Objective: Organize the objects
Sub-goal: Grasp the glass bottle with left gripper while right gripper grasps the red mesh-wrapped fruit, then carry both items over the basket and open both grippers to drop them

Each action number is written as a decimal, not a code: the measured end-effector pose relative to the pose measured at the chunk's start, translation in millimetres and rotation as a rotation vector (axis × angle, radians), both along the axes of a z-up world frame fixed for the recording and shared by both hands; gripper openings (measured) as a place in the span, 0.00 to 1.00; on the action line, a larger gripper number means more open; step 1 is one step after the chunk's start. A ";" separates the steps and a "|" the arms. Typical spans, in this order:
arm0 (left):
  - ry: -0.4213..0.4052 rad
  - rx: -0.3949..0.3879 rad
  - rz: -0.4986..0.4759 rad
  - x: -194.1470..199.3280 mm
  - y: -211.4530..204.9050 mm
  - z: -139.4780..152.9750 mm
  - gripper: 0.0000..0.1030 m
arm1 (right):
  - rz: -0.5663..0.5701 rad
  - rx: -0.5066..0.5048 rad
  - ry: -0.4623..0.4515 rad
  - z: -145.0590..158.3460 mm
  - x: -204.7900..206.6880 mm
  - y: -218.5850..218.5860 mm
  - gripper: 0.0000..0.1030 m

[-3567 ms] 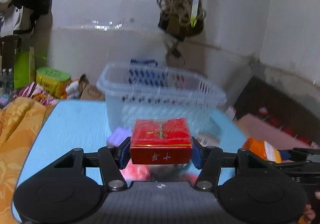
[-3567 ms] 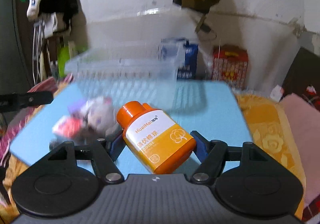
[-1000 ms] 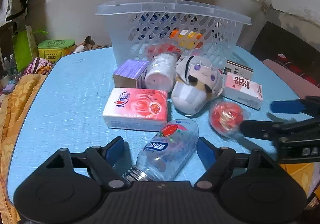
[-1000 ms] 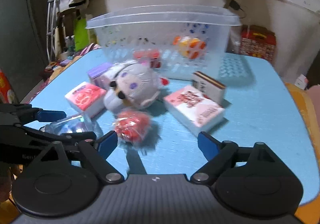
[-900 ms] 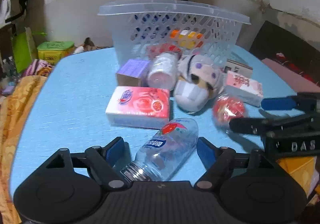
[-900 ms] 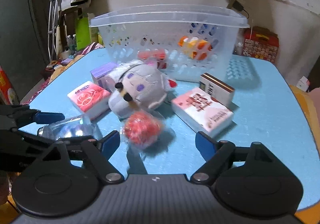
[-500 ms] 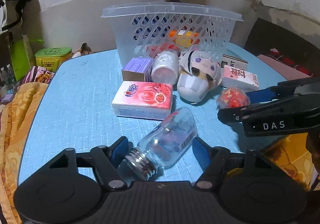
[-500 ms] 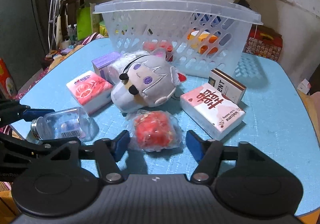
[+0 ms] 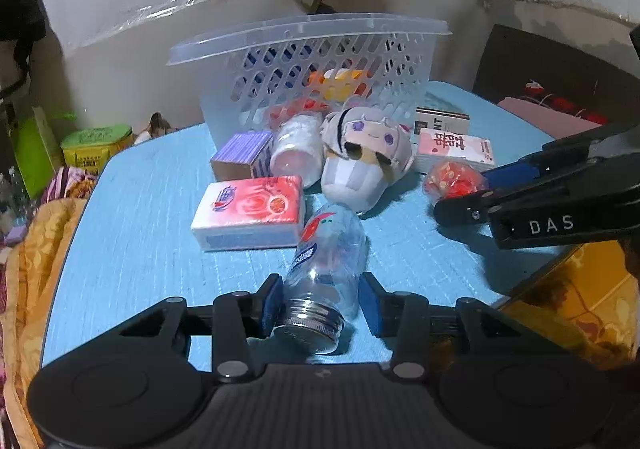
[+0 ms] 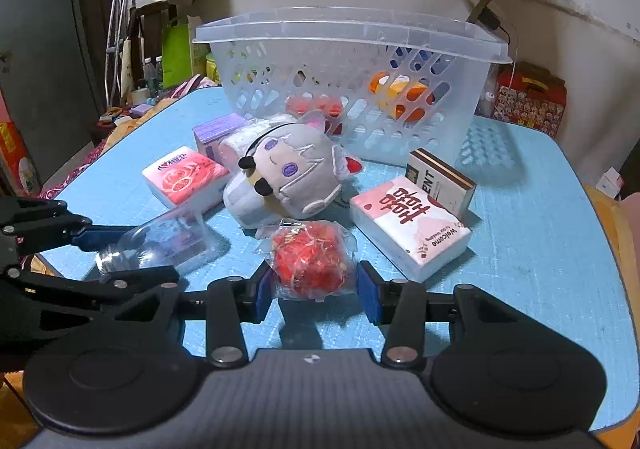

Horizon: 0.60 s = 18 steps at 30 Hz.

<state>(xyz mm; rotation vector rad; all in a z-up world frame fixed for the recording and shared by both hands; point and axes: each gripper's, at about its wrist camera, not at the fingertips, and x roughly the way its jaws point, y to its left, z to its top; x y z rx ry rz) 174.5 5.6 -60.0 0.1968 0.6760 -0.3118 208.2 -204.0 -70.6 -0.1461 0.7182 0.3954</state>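
left gripper (image 9: 320, 299) was clamped on the clear bottle (image 9: 326, 265) lying near the tabletop's (image 9: 140, 209) front edge. right gripper (image 10: 314, 291) was closing, its pads touching the red wrapped ball (image 10: 310, 259) between them.

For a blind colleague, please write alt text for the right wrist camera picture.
The right gripper is closing around a red wrapped ball on a blue table. Behind the ball lie a grey plush toy, tissue packs and small boxes before a clear plastic basket. At left, the left gripper holds a clear bottle.
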 end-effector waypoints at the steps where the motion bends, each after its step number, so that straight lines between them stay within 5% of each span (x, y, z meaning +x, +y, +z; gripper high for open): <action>1: -0.002 0.002 0.001 1.1 -2.1 0.0 0.46 | 0.002 -0.001 -0.001 0.2 -0.2 0.2 0.46; 8: -0.041 0.006 -0.014 -5.3 -7.5 5.8 0.43 | -0.007 0.031 -0.016 7.7 -4.2 -12.1 0.46; 18: -0.163 -0.106 0.035 -17.8 11.4 35.6 0.43 | -0.068 0.089 -0.105 28.3 -13.2 -47.6 0.46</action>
